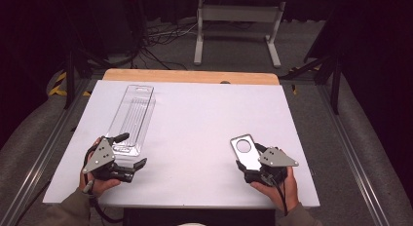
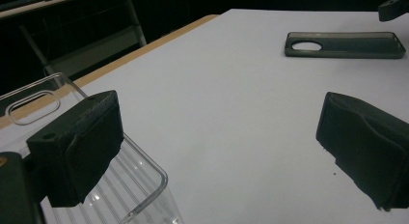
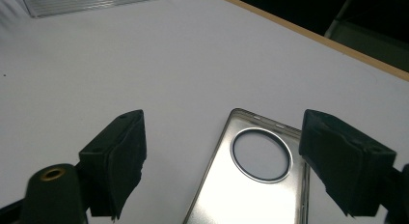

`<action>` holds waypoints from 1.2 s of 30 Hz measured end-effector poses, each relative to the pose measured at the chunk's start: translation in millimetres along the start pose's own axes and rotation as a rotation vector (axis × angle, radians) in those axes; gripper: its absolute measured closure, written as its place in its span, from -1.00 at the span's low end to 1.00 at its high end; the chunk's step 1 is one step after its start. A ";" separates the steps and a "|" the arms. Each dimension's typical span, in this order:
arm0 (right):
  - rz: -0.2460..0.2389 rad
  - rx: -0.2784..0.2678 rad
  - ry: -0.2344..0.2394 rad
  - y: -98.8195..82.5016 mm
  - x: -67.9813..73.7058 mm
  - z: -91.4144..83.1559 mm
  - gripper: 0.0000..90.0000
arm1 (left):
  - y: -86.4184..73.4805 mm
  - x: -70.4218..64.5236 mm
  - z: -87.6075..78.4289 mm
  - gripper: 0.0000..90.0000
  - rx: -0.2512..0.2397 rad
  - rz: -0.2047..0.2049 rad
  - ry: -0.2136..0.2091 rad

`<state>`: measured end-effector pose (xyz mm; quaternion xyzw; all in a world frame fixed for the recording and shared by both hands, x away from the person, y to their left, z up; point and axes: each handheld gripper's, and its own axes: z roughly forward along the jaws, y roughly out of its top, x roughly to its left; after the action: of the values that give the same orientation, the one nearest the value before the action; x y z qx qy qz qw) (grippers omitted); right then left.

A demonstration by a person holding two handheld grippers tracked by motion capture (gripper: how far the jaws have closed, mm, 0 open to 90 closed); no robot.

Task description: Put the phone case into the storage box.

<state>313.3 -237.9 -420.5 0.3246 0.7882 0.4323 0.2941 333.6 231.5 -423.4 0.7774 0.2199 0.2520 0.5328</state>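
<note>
Right tongs (image 1: 249, 163) spread, jaws not pressing; phone case (image 1: 246, 152) lies flat on table (image 1: 195, 119), lower right of high view, near end between jaws. Its long axis runs up-left from tongs, camera hole at far end. I judge right hand nearer. Left tongs (image 1: 134, 150) spread at near end of clear plastic tray (image 1: 132, 116), holding nothing.

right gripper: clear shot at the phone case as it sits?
Probably yes. The right gripper has its jaws open, and the phone case lies flat on the white table partly between them, with nothing in the way.
</note>
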 end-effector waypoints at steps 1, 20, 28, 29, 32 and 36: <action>0.001 0.007 0.000 0.6 -2.2 1.1 -0.60 | 0.1 0.2 0.2 -0.93 0.002 0.011 -0.001; 0.066 0.171 0.029 33.7 -45.5 18.7 -0.55 | -3.2 -5.7 -2.9 -0.92 0.027 0.025 -0.005; 0.066 0.349 0.009 53.7 -72.7 45.7 -0.34 | -3.9 -7.0 -0.1 -0.90 0.051 0.037 -0.008; 0.058 0.378 0.007 55.5 -74.9 50.1 -0.32 | -4.0 -6.7 -0.1 -0.90 0.053 0.038 -0.008; 0.057 0.451 -0.004 57.2 -80.3 64.8 -0.31 | -4.5 -6.1 -0.6 -0.90 0.054 0.035 -0.015; 0.024 0.539 0.024 55.2 -84.1 85.1 -0.14 | -5.1 -6.1 0.1 -0.90 0.061 0.032 -0.025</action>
<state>442.7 -237.6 -395.5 0.3953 0.8744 0.2141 0.1824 328.5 229.4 -429.2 0.7997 0.2084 0.2437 0.5076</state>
